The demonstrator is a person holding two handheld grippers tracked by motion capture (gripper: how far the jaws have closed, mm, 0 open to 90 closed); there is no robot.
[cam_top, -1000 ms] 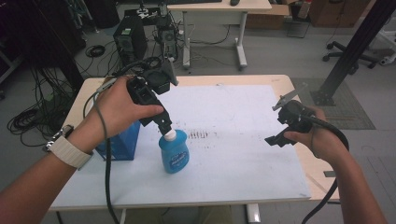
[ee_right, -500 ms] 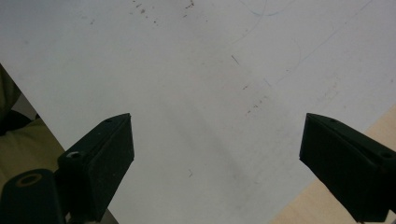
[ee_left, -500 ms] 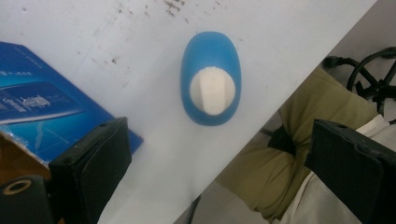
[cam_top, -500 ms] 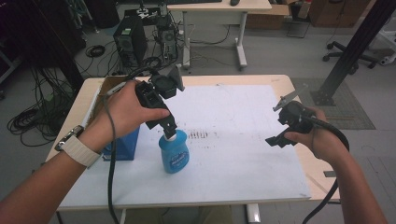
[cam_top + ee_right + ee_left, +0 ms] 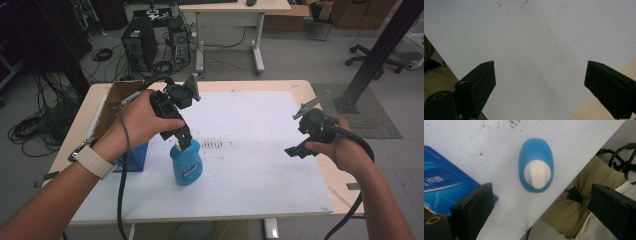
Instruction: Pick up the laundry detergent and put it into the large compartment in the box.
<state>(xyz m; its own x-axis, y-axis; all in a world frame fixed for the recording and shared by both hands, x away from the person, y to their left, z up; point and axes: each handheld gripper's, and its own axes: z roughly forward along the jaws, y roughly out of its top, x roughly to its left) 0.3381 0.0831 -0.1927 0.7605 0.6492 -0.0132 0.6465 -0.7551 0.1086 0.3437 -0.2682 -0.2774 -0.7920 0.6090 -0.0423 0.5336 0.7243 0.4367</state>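
A: Bottle [image 5: 186, 163] first: it stands upright on the white sheet [image 5: 250, 150] of the table [image 5: 305, 87], just beside the blue box [image 5: 131, 156]. We could tip it if one jaw clips the cap [image 5: 537, 173] on the way down.

B: Agreed. Its blue body is smooth and rounded, the cap white and narrow, so we judge a grip could slip.

A: Our left claw [image 5: 544, 200] hangs right above it, jaws wide, nothing held.

B: Our right claw [image 5: 541, 82] is wide too, empty, well apart over bare sheet.
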